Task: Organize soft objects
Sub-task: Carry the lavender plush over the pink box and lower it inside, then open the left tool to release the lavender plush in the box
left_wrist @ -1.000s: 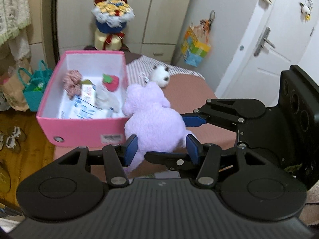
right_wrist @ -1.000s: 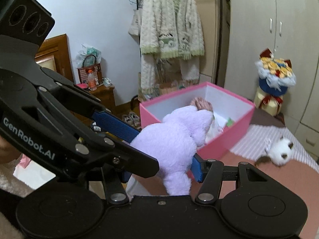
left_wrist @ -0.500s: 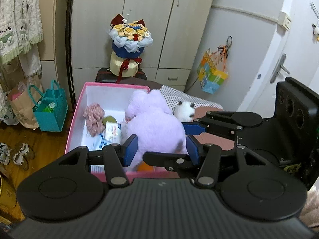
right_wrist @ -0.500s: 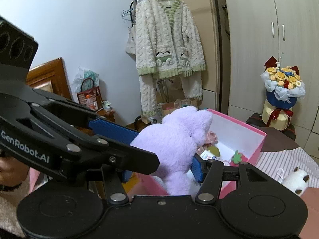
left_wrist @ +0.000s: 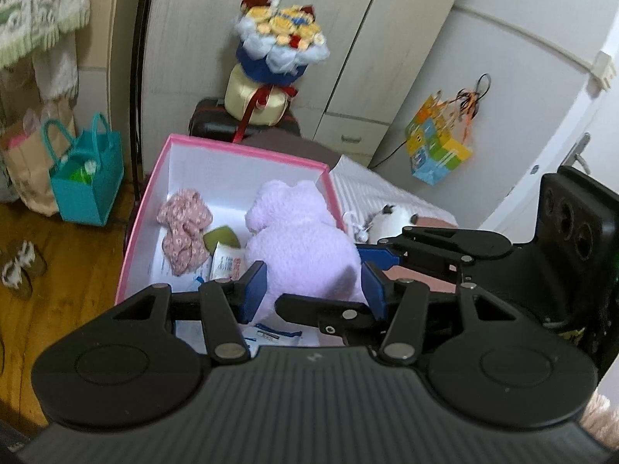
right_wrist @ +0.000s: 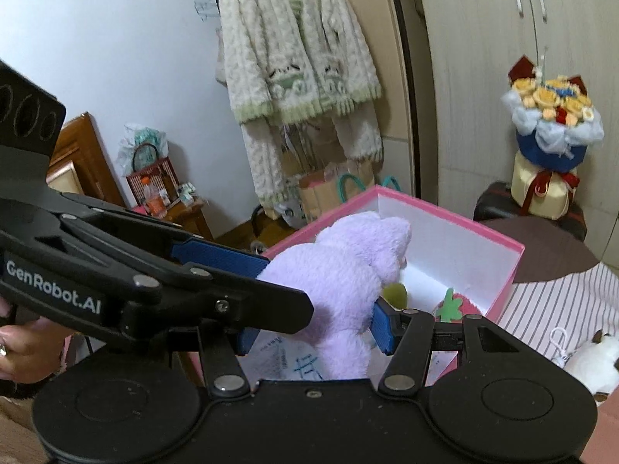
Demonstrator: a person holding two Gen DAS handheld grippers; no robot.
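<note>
Because the plush point(left_wrist: 305, 247) is bulky and limp, both tongs grip it at once: the left tongs point(left_wrist: 313, 290) pinch its rear end between their blue pads, jaws partly closed on the fur, and the right tongs point(right_wrist: 313, 324) squeeze its body from the side, jaws likewise partly closed and pressed into the pile. Held this way it does not sag or swing, in my judgement, and can be steered over the box point(left_wrist: 247, 150) wall.

Ahead of the left tongs the plush hangs over the box's right half, head pointing away, above the items already inside. A pink floral cloth point(left_wrist: 183, 228) lies ahead and to the left, a green pad point(left_wrist: 220, 236) just beside the plush, and white packets point(left_wrist: 226, 265) sit below the left pad. From the right tongs a strawberry toy point(right_wrist: 454, 309) shows just past the right pad. A small white toy point(left_wrist: 390, 218) lies outside the box, ahead and right of the left tongs, likely next.

The plush is pale lilac, fluffy, round-bodied, with small ears; its fur dents where the pads press.
</note>
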